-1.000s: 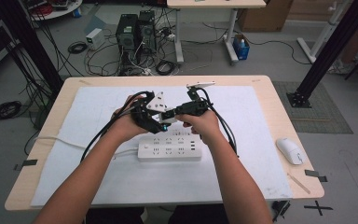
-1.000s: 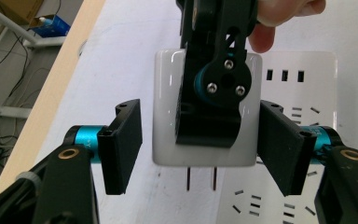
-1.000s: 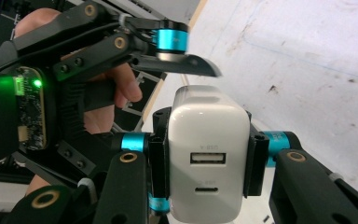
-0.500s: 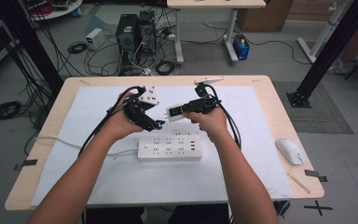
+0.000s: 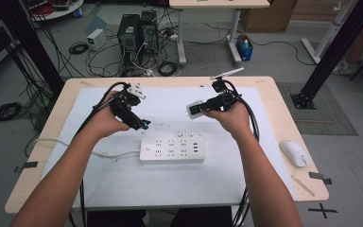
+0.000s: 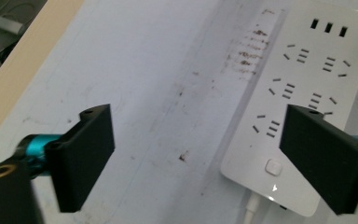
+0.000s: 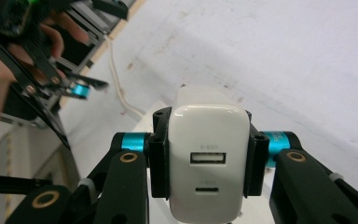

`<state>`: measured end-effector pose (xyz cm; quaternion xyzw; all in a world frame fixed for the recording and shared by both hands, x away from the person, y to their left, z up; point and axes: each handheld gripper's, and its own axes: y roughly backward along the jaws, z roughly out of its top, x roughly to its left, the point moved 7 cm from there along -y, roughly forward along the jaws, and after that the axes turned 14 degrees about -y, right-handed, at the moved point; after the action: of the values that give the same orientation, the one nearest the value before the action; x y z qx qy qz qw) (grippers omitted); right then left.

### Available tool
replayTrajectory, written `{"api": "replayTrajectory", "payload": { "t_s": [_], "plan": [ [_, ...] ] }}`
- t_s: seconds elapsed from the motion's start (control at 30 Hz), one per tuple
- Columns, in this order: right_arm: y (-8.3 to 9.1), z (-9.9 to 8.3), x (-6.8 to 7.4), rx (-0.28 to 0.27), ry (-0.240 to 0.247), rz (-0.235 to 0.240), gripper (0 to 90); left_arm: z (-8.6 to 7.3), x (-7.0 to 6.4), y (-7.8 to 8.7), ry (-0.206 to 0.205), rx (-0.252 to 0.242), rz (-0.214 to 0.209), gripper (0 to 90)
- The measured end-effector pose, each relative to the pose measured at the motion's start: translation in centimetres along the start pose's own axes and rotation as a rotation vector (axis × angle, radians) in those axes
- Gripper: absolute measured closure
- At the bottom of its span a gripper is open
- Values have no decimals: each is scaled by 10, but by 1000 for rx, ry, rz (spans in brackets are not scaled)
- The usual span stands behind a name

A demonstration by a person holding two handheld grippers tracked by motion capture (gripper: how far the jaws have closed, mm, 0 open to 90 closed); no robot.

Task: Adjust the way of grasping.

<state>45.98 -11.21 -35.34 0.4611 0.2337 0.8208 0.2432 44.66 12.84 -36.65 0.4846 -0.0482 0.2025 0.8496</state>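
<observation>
Two claws held above the table (image 5: 274,101), one per hand. Left claw (image 5: 139,124) sits left of center, raised over the white mat (image 5: 123,175), jaws spread wide with nothing between them; in the left gripper view the two black jaws frame bare mat and the near end of the white power strip (image 6: 303,98), switch button (image 6: 273,166) and cord exit visible at its lower end. Right claw (image 5: 196,109) is up at center-right, clamped on a white USB charger (image 7: 208,154); in the right gripper view the jaws press both sides of the charger, its USB-A port (image 7: 208,158) and a smaller port below facing the camera. Power strip (image 5: 172,149) lies flat on the mat, between and nearer the person than both claws, apart from each; its white cord (image 5: 66,142) runs off to the left. Charger is in the air, not plugged in. White mouse (image 5: 293,152) rests on the table's right edge, well apart from the strip. Floor beyond holds computer towers (image 5: 137,30) and tangled cables.
</observation>
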Motion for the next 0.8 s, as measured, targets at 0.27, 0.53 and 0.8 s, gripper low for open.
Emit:
{"api": "replayTrajectory", "payload": {
  "t_s": [0.27, 0.53, 0.8],
  "plan": [
    [25, 4, 2, 28, 72, -111, 622, -11, 10, 15, 36, 100, -30, 41],
    [46, 3, -2, 40, 102, -165, 622, -25, 26, 29, 52, 214, -60, 17],
    [53, 0, -12, 60, 96, -206, 622, -33, 36, 26, 31, 257, -99, 17]
  ]
}}
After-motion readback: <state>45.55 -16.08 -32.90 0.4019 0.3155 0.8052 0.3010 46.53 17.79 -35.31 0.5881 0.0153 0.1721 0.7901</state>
